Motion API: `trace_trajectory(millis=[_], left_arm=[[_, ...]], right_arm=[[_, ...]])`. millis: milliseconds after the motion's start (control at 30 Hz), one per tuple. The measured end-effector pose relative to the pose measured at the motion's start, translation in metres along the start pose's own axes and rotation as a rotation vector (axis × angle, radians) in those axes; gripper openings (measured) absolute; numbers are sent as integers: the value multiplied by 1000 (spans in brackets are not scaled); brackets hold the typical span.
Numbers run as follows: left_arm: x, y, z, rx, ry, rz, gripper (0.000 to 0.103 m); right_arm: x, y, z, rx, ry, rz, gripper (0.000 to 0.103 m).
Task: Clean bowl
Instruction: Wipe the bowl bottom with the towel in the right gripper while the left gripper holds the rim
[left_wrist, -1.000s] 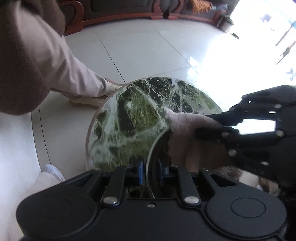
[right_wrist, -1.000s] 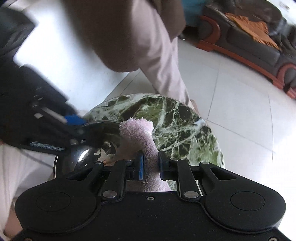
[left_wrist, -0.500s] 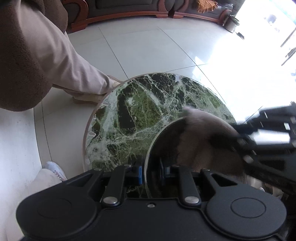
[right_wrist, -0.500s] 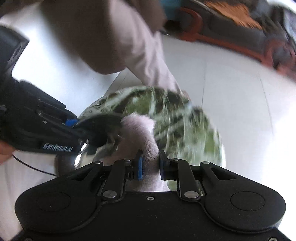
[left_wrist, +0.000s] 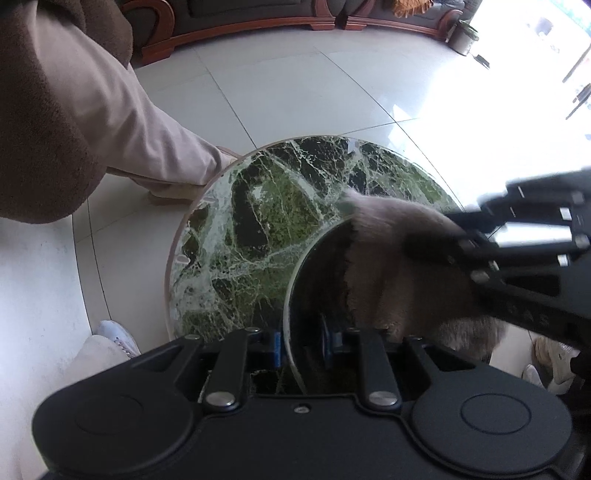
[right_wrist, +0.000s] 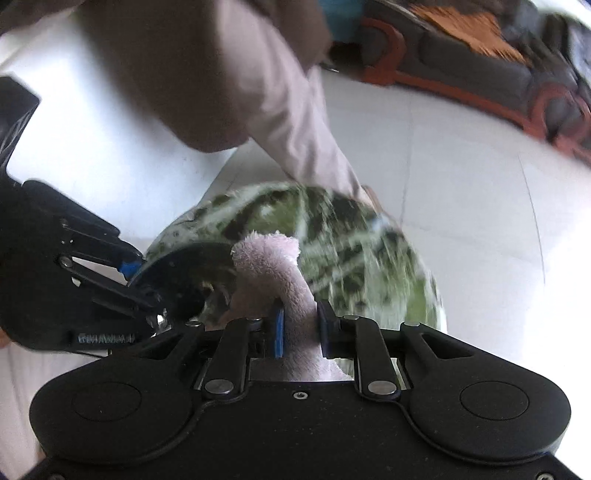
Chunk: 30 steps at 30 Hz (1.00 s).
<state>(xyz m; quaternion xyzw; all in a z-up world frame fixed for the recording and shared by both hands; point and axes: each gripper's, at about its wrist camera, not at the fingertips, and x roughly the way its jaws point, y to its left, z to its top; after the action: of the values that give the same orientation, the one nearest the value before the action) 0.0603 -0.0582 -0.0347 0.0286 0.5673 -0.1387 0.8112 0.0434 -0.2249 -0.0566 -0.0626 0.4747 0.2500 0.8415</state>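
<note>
Wiping inside of bowl (left_wrist: 317, 280) with cloth (right_wrist: 273, 266). Left tool (left_wrist: 303, 349) pinches bowl rim, jaws easing open a little, rim still between pads. Right tool (right_wrist: 299, 328) pinches cloth. Bowl tilted over marble tabletop (left_wrist: 258, 221). Judgement: firm up rim grip before pressing, or bowl may slip. Sweep cloth round wall, then base. Keep right tool off rim.

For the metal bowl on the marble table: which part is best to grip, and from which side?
Grip the thin rim of the bowl, one finger inside and one outside, as the left gripper does now. Come from above on the side away from the pink cloth, which the right gripper holds over the opposite rim. The smooth, curved wall offers little other hold.
</note>
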Motion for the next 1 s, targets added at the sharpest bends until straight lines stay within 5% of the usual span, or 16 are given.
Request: trace_trajectory(millis=[133, 367, 667, 867, 1000], left_arm=[[-1, -1, -2, -6, -1, -6, 19], [-3, -2, -9, -38, 9, 6, 20], [-3, -1, -14, -90, -16, -10, 20], [-12, -2, -2, 12, -105, 7, 19], [-3, 0, 10, 13, -69, -5, 15]], right_arm=[[-12, 3, -24, 85, -3, 4, 21], [-2, 10, 8, -44, -21, -52, 20], [-15, -1, -33, 230, -34, 1, 22], [-14, -2, -33, 220, -36, 1, 22], [-12, 0, -30, 168, -31, -9, 22]])
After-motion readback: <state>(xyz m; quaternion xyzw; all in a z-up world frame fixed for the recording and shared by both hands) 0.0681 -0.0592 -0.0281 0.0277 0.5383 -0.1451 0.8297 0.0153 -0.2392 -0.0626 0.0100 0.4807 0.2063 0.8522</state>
